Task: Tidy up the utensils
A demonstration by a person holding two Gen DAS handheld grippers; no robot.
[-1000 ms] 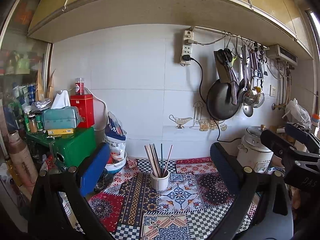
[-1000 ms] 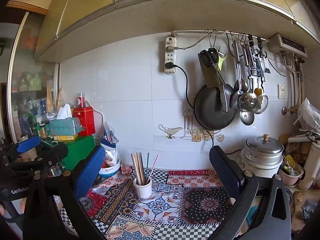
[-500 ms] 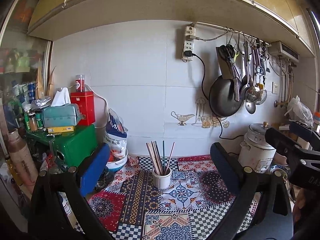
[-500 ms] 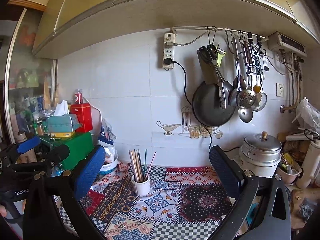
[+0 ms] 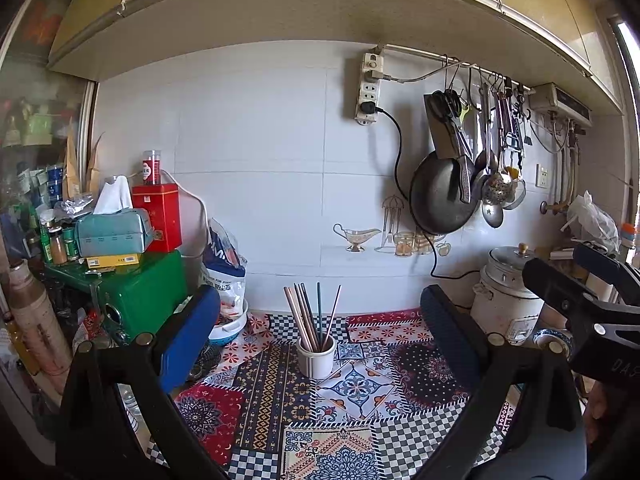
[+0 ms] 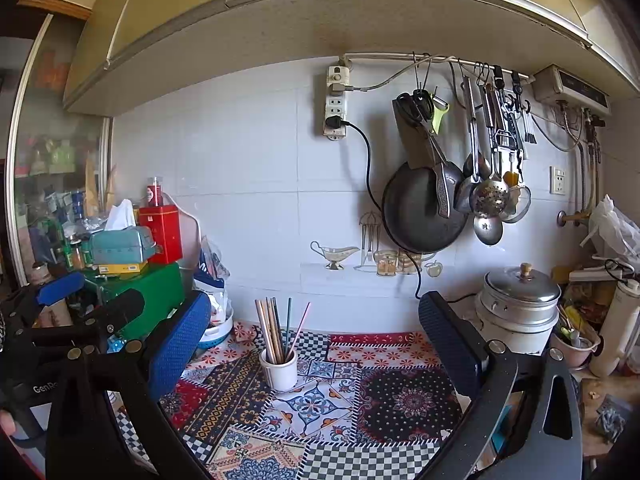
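A white cup (image 5: 316, 358) (image 6: 279, 370) holding several chopsticks (image 5: 308, 316) (image 6: 276, 328) stands on the patchwork cloth (image 5: 360, 388) (image 6: 404, 396) near the tiled wall. My left gripper (image 5: 319, 296) is open and empty, with the cup well ahead between its blue pads. My right gripper (image 6: 314, 300) is also open and empty, facing the same cup. Each gripper shows at the edge of the other's view: the right gripper (image 5: 576, 270) on the right, the left gripper (image 6: 94, 296) on the left. A black pan (image 5: 440, 204) (image 6: 420, 216), ladles and a skimmer (image 5: 498, 192) (image 6: 490, 200) hang from a wall rail.
A lidded metal pot (image 5: 506, 292) (image 6: 518, 308) stands at the right. A green box (image 5: 140, 292) (image 6: 152, 300) at the left carries a tissue box (image 5: 114, 230) and a red tin (image 5: 158, 216). A power strip (image 5: 369, 88) and its cord hang on the wall.
Both views swayed slightly sideways and back. The cup stays in place and both grippers stay open.
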